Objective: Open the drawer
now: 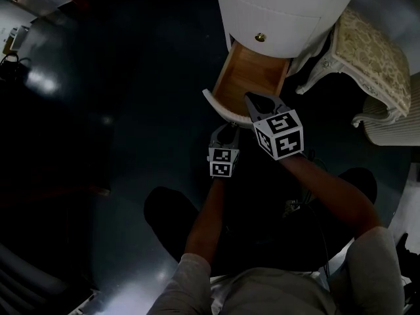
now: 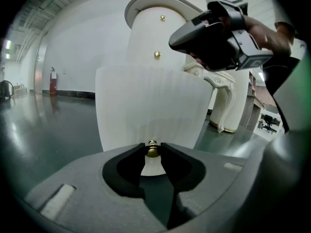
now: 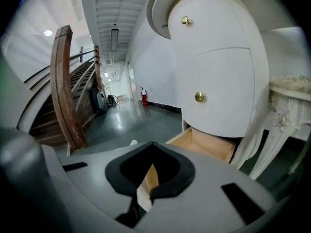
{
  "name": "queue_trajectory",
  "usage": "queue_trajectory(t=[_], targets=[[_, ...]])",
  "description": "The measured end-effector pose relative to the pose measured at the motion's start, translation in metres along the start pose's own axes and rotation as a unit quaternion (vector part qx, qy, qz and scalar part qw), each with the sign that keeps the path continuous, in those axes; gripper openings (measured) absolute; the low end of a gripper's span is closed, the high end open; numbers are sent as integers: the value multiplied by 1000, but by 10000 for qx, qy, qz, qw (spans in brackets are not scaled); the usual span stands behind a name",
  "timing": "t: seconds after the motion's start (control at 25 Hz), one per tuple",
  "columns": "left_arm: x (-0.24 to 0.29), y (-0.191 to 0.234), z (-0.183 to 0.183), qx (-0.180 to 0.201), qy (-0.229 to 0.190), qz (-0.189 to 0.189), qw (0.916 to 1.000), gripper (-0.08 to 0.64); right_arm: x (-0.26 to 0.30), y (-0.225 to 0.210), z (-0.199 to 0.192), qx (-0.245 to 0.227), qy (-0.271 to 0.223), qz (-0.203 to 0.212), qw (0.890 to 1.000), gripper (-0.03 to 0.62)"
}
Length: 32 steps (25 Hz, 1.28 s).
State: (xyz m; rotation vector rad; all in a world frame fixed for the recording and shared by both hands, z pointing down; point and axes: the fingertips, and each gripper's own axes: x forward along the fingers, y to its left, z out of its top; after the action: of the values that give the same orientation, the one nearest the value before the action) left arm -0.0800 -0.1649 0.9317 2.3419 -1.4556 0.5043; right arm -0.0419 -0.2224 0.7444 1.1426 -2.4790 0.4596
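- While the bottom drawer (image 1: pixel 252 77) stands well out of the white rounded cabinet (image 1: pixel 282 5), its bare wooden box open to the head view, I judge the pull mostly done, with only the last of the travel left.
- On its curved white front (image 2: pixel 150 101) sits a small brass knob (image 2: pixel 152 150), and my left gripper (image 1: pixel 224 134) has it pinched. The jaw tips stand apart only by the knob's width, one pad on each side.
- To finish well I would draw straight back along the line of the drawer's sides, level, with no lift or twist. The knob is round and smooth, so I think a sideways tug could slip it out of the pads.
- I would go slowly towards the end, since I can see no stop and the box might come right out.
- My right gripper (image 1: pixel 257 102) hangs over the right end of the drawer front, tips together and holding nothing. Whether it touches the front I cannot tell. I would hold it clear of the box, or ready to steady the front.
- The drawer above is shut, and its upper knob (image 1: pixel 260 37) needs no attention.
- To the right of the cabinet stands an ornate white seat (image 1: pixel 371 51) with a patterned cushion, near enough that I would mind my right arm. All of it rests on the dark glossy floor (image 1: pixel 118 123).
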Motion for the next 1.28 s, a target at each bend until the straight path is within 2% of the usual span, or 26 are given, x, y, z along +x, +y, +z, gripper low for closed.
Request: queue_trajectory(t=[0.2,0.36,0.56,0.68,0.84,1.12,1.2,1.28], targets=[[-5,0,1,28,57,17,10000,107,-2,-44,7,907,-112,-353,9952,15],[-6,-1,2,136,136,23,9998,107,-6,-76,18,1167,-283,-690,9904,15],[-21,2,-2,337,403,-17,9986,115,-7,-85,22,1481,-350,-625,9864,15],[-38,24,0,405,518,108,9978,114,-4,-87,33,1581,-469,-505,9850,15],[-54,83,43,933,435,406,9939,114,11,-83,52,1388,-641,-287,9878,15],[-85,122,109,1685,519,368,9836,114,21,-83,29,1273,-316,-97,9913,15],[-92,131,130,1673,489,421,9838,114,24,-83,28,1576,-277,-73,9871,15],[-98,141,150,1333,359,544,9889,114,26,-78,35,1830,-347,85,9825,15]])
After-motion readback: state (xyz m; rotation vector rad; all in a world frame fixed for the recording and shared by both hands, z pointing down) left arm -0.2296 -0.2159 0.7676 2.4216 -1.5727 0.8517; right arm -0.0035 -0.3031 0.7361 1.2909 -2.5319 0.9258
